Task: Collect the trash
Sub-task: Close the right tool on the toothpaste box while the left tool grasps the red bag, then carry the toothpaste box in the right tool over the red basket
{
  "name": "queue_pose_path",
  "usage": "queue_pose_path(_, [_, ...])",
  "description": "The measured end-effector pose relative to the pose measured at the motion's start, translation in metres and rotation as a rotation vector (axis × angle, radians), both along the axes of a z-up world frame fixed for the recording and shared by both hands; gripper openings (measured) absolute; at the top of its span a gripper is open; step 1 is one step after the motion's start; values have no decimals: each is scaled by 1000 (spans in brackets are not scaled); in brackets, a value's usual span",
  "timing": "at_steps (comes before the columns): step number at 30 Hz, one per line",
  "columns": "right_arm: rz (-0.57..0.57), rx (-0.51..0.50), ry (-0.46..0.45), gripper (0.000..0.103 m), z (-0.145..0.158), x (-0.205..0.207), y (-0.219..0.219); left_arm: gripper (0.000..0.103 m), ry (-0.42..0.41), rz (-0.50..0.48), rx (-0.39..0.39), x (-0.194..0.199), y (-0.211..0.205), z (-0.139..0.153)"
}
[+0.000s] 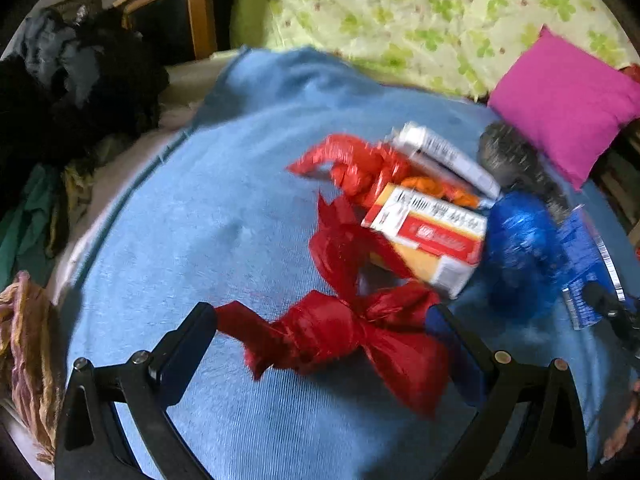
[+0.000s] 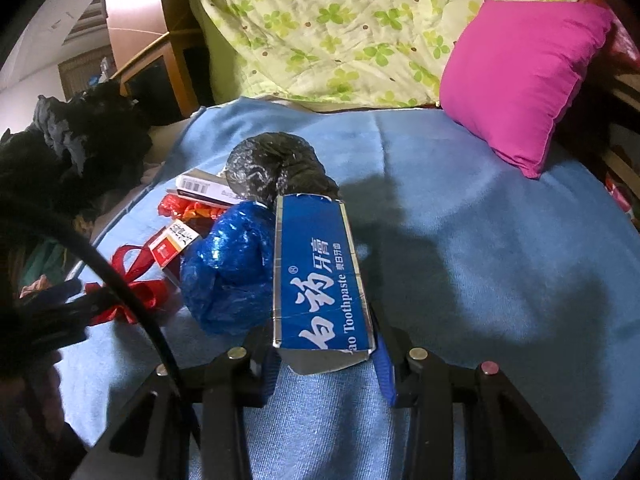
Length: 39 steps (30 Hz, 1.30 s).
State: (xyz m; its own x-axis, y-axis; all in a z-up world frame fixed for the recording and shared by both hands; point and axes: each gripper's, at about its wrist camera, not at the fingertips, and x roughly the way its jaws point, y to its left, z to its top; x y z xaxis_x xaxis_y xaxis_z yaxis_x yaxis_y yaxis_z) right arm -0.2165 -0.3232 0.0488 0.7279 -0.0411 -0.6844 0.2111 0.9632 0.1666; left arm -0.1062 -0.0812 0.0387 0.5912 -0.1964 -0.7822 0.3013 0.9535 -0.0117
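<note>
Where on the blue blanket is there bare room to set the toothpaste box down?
Bare blue blanket lies right of the toothpaste box, up to the pink pillow. More lies left of the red bag, toward the dark clothes. Around the blue bag and cartons it is crowded.

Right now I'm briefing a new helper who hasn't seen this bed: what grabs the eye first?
The blue toothpaste box clamped in the right gripper, front and centre. Next, the knotted red plastic bag between the left gripper fingers on the blue blanket. Behind, a magenta pillow by the clover quilt.
</note>
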Motion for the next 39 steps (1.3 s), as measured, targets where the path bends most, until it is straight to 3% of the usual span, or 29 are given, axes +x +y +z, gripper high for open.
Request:
queue_pose_path(5, [12,3,-7,42,1,1,2,103,61,-16,19,14,-5,-20])
queue_pose_path(6, [14,-2,-8,42,2,1,3,99,64,-15,4,14,-4,-21])
queue_pose_path(7, [15,-5,-8,42,2,0,3,80,70,-19,-11,15,-3,-21])
queue_pose_path(8, [15,-4,-7,42,2,1,3,72,87,-28,-26,15,-2,-23])
queue_pose_path(15, [-1,-11,-31,41,8,-9,1,37,46,-45,-67,-5,12,-6])
queue_pose_path(30, [-81,-22,-114,41,55,-92,-5,35,-40,-86,-198,-65,46,42])
queue_pose_path(39, [-159,-64,-143,41,84,-168,-26,35,-84,-179,-244,-105,24,75])
